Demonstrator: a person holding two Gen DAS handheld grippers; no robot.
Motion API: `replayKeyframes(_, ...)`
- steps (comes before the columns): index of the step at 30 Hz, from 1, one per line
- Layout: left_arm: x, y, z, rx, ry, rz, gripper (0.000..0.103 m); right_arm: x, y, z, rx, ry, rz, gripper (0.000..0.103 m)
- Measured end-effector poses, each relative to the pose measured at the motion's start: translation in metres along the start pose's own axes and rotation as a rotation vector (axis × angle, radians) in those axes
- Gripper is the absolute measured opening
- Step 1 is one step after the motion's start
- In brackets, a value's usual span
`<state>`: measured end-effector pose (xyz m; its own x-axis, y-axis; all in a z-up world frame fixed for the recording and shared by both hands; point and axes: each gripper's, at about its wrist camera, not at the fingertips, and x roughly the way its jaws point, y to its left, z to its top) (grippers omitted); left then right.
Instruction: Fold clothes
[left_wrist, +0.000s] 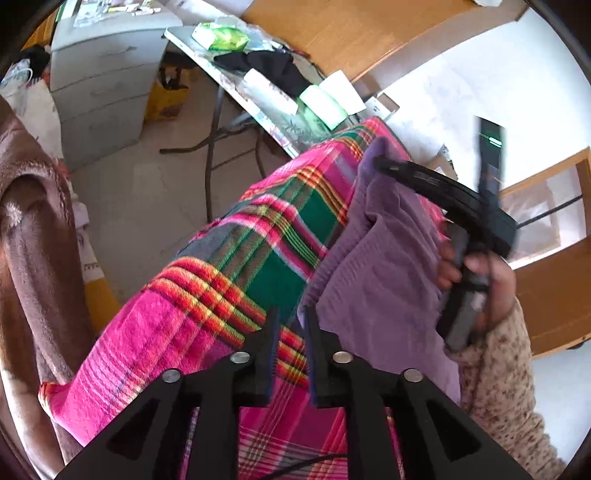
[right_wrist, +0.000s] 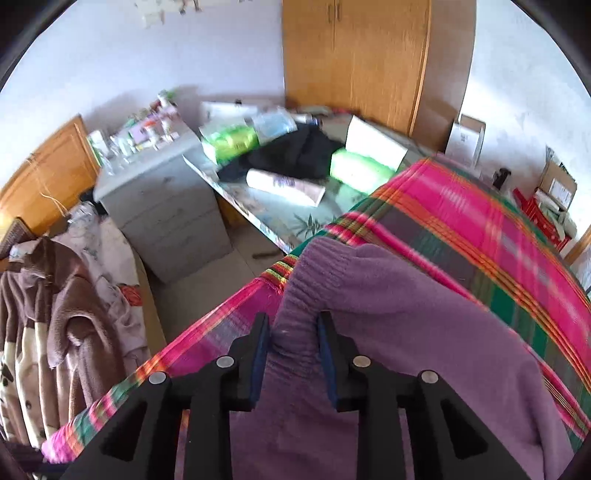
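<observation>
My right gripper (right_wrist: 291, 332) pinches the purple sweater (right_wrist: 406, 332)'s ribbed hem, my left gripper (left_wrist: 291, 325) clamps its edge; the thin bite could slip over the plaid blanket (left_wrist: 177, 332).

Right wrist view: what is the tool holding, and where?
The right tool pinches the purple sweater at a bunched fold near its ribbed edge.

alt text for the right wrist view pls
The right gripper pinches the ribbed edge of a purple sweater lying on a pink-and-green plaid blanket. Behind are a cluttered table, grey drawers and a wooden wardrobe.
</observation>
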<state>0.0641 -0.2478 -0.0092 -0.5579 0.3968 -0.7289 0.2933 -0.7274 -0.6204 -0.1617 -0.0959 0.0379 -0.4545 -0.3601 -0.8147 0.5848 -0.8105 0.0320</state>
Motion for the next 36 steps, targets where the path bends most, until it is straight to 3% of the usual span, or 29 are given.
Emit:
replayKeyframes(5,0.0,-0.001,0.0,-0.026,0.034,-0.055,0.044,-0.069,-0.029,-0.051,0.082,-0.048,0.012,0.027)
replayKeyframes(10,-0.001,-0.001,-0.005,-0.037,0.068,-0.047,0.044,-0.146,-0.073,-0.141,0.232,-0.081,-0.008,0.027)
replayKeyframes(18,0.003,-0.006,-0.013,-0.054,0.08,-0.047,0.045,-0.256,-0.142,-0.298,0.557,-0.155,-0.204,0.033)
replayKeyframes(22,0.01,-0.015,-0.013,-0.035,0.081,-0.045,0.045,-0.28,-0.148,-0.341,0.609,-0.173,-0.267,0.035)
replayKeyframes(28,0.014,-0.023,-0.01,-0.061,0.071,-0.021,0.045,-0.283,-0.113,-0.366,0.454,-0.179,-0.309,0.04)
replayKeyframes(36,0.022,-0.027,-0.004,-0.088,0.062,-0.013,0.045,-0.236,-0.071,-0.359,0.181,-0.07,-0.367,0.042)
